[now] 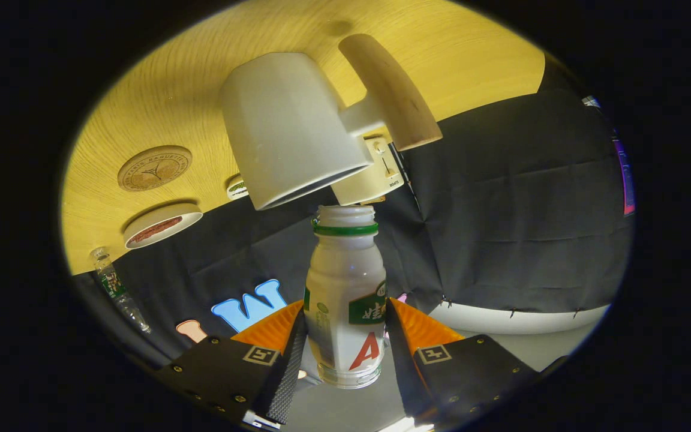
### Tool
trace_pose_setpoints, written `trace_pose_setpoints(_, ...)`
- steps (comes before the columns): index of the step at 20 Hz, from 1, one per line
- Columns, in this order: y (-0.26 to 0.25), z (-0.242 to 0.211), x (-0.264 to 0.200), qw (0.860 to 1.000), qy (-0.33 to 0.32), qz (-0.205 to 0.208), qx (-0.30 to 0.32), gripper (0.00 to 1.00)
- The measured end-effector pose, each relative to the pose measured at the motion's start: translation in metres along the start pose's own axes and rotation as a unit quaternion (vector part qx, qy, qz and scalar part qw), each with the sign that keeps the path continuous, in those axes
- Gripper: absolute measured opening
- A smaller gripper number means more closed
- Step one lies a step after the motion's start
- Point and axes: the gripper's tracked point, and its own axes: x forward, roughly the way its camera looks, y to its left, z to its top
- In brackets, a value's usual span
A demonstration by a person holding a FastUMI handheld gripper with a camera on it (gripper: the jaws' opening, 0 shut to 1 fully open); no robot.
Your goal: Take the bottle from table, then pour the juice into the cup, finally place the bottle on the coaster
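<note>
My gripper (344, 318) is shut on a small white juice bottle (345, 270) with a green neck ring and a green label, both fingers pressing its sides. The bottle is uncapped, and its mouth sits right at the rim of a white cup (288, 132) with a wooden handle (390, 90). The cup stands on the yellow wooden table (201, 78), which appears overhead because the view is tipped far over. A round wooden coaster (154, 168) lies on the table to the side of the cup. I cannot tell whether juice is flowing.
A shallow white dish (162, 225) with something reddish in it lies near the coaster at the table's edge. A clear plastic water bottle (119, 291) stands beyond it. A cream box with a switch (375, 174) sits behind the cup. Black cloth hangs behind.
</note>
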Motion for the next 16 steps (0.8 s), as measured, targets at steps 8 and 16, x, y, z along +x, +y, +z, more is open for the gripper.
trace_pose_setpoints(8,0.018,0.008,-0.008,1.000,0.002,0.024,0.012,0.69)
trace_pose_setpoints(16,0.053,-0.021,-0.016,0.966,0.064,0.091,0.235,0.69)
